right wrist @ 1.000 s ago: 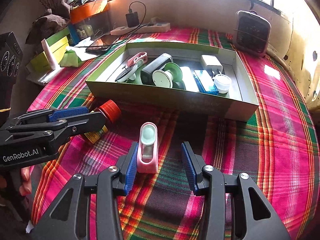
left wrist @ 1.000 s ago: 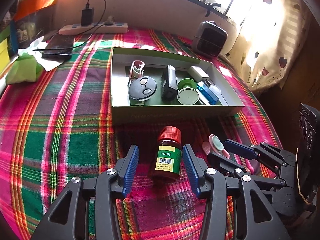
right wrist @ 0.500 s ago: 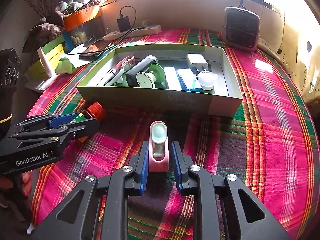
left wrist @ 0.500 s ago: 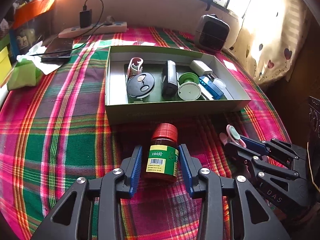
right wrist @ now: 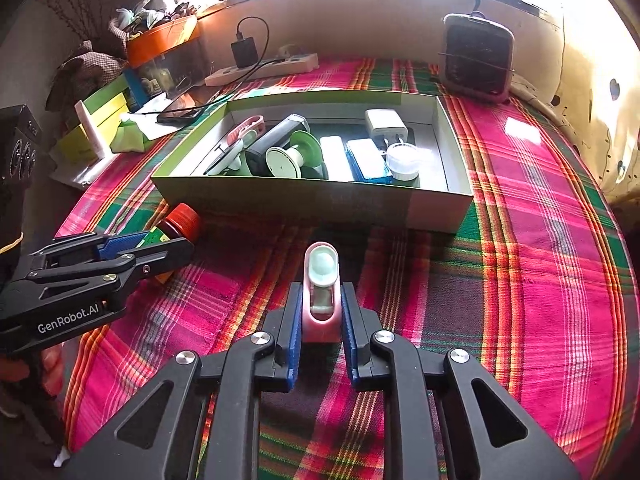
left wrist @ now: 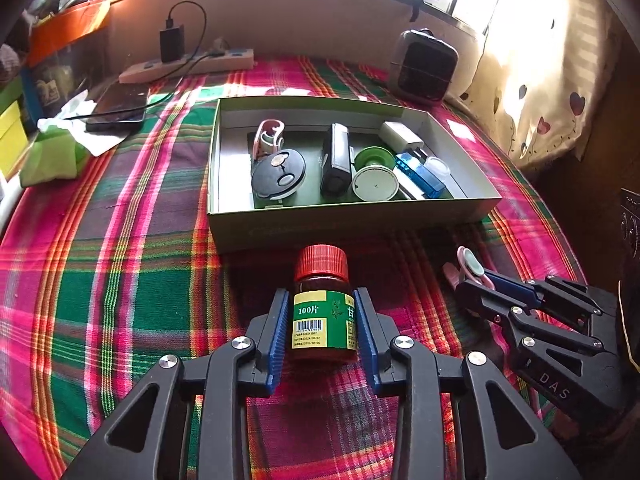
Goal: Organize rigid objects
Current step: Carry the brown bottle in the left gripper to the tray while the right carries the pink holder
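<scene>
Plaid cloth (left wrist: 120,280) covers the whole surface I am working over. On it, toward the window, sits the green box (left wrist: 352,224), its near wall just beyond both tools. Inside I see a black round lid (left wrist: 279,175), a black bar (left wrist: 336,160), a green spool (left wrist: 375,184), a blue case (left wrist: 420,174), a white charger (right wrist: 386,124) and a small clear tub (right wrist: 405,162).

My left gripper (left wrist: 322,332) is closed on the bottle (left wrist: 323,320): both blue pads press the labelled sides, and the red cap points toward the box. From the right wrist view the bottle (right wrist: 176,226) looks tilted, cap nearest the box's left corner; I cannot tell whether it touches the cloth.

My right gripper (right wrist: 321,320) is clamped on the pink clip (right wrist: 321,292), the pads nearly together on its lower half, its pale green end sticking out forward toward the box. From the left wrist view the clip (left wrist: 468,266) shows at the tip of that tool, to the right of the bottle and apart from it.
</scene>
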Demonstrator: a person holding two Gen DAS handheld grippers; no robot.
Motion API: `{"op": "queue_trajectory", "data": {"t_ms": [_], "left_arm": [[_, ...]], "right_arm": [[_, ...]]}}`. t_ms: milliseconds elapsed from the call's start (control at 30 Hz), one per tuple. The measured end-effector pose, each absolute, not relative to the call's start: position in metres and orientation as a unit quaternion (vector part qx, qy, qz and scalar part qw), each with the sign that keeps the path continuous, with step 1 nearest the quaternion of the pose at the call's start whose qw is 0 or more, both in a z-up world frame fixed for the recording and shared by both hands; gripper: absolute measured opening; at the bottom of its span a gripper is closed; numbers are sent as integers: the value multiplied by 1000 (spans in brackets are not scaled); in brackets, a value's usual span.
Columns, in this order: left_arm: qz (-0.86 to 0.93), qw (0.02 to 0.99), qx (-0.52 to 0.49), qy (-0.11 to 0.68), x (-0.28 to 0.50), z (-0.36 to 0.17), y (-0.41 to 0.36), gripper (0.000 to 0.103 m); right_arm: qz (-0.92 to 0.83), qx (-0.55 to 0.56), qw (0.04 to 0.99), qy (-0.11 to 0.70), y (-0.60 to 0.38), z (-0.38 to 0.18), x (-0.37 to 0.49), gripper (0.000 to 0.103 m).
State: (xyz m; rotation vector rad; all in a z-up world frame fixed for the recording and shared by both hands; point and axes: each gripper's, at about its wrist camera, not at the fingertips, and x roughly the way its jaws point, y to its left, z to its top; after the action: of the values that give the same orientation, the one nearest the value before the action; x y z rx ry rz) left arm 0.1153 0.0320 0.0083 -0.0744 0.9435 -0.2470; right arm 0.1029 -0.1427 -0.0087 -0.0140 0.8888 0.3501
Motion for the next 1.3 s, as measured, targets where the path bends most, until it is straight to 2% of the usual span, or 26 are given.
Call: {"op": "queue_trajectory", "data": {"t_ms": [733,1300], "left_arm": [[-124,899,-30,420,109,36,30,31],[-132,905,-41,404,148,60,36,31]], "right_arm": [[169,-4,902,397,-149,14,99,19],[169,-2,913,370,-153,45,130,19]]}}
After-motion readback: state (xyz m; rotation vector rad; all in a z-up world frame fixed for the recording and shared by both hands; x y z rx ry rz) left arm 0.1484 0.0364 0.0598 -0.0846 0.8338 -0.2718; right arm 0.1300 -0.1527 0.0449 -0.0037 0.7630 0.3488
